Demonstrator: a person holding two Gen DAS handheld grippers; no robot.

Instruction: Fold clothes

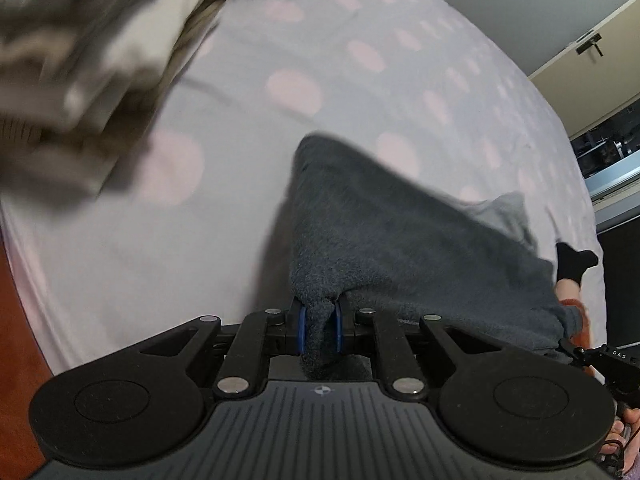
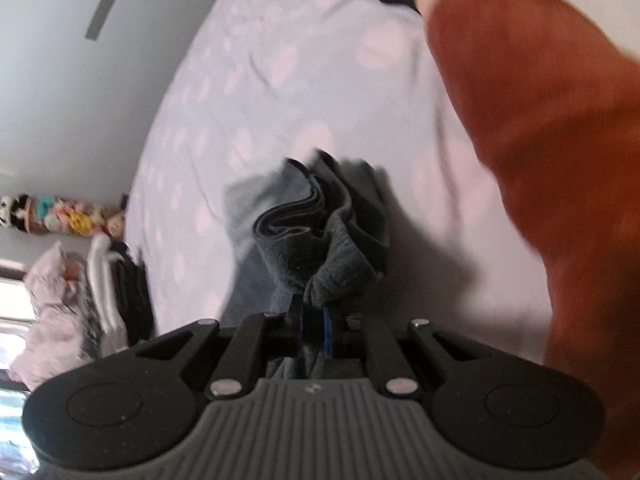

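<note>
Right tool [image 2: 316,316] around seemingly folded grey garment [image 2: 320,236]

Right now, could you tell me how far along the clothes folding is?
Done: nothing clearly; any finished stack is too blurred to confirm. In hand: the dark grey garment is clamped by both the left tool and right tool above the bed sheet. Left: the pale clothes pile looks unfolded.

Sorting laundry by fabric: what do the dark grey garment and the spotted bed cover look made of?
Dark grey garment: looks like fleece or terry, matte; its surface is nubby and fuzzy, and it bunches thickly between the pads.
Spotted bed cover: probably thin woven cotton or a blend, matte; it lies smooth with fine creases and a printed pink spot pattern. Motion blur leaves the exact weave unclear.
</note>
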